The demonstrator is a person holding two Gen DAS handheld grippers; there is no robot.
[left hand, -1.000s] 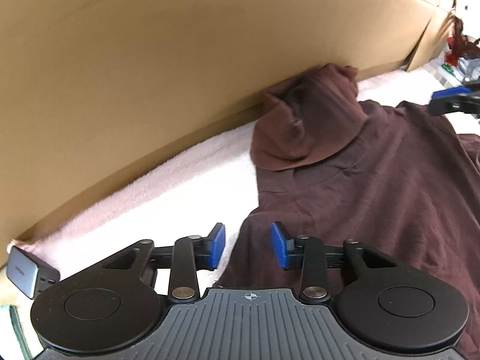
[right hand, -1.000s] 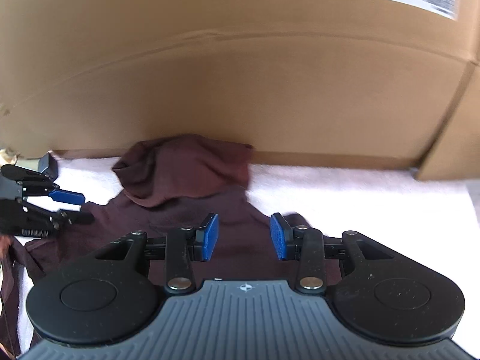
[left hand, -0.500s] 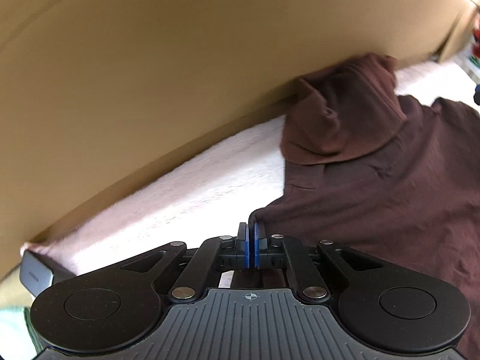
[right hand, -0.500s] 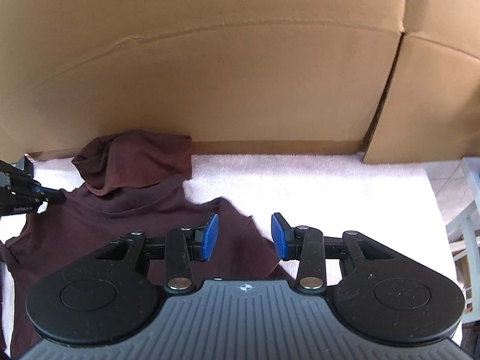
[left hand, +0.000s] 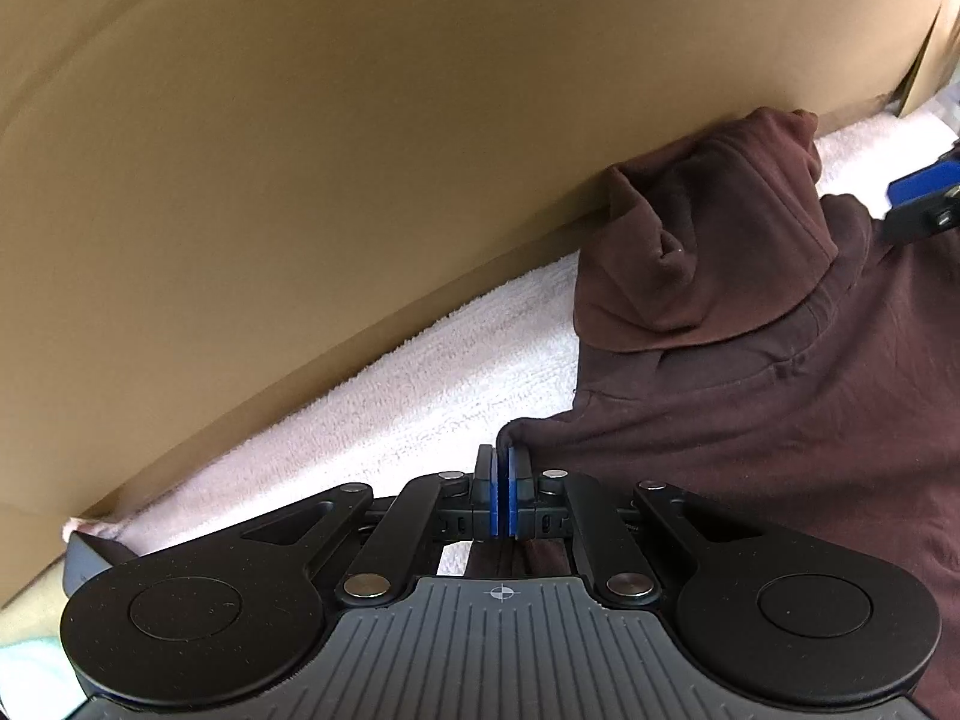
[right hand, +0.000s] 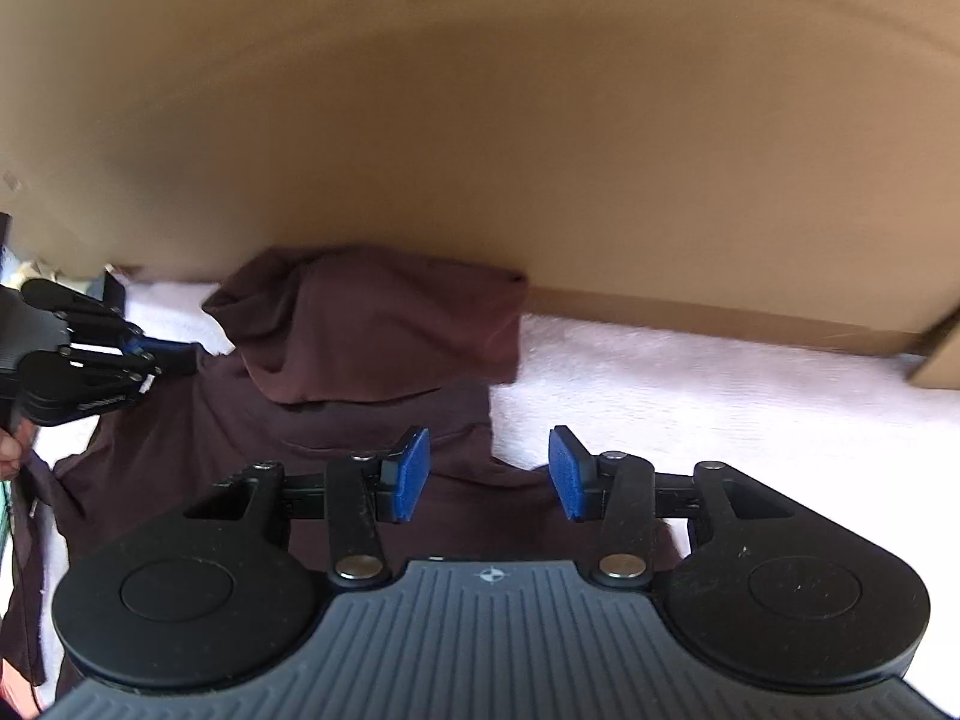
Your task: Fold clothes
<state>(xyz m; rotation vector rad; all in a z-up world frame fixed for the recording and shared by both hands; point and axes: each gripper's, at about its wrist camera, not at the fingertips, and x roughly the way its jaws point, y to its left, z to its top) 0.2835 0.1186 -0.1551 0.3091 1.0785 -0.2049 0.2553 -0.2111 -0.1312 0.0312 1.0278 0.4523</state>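
Note:
A dark maroon hoodie (left hand: 780,420) lies spread on a pale pink towel (left hand: 432,396), its hood (left hand: 708,252) bunched against a cardboard wall. My left gripper (left hand: 500,468) is shut on the hoodie's left shoulder edge. In the right wrist view the hoodie (right hand: 336,420) and its hood (right hand: 384,324) lie ahead. My right gripper (right hand: 489,471) is open and empty, hovering over the hoodie's right shoulder edge. The left gripper (right hand: 144,360) shows at the left there; a right gripper fingertip (left hand: 918,192) shows at the right edge of the left wrist view.
A tall cardboard wall (left hand: 300,150) stands close behind the towel and fills the background (right hand: 540,120). A grey block (left hand: 90,552) lies at the towel's left end. Bare towel (right hand: 750,396) stretches to the right of the hoodie.
My left gripper closed on the hoodie's shoulder edge and has kept hold. My right gripper stayed open and swung back left, closer to the cardboard wall and the hood.

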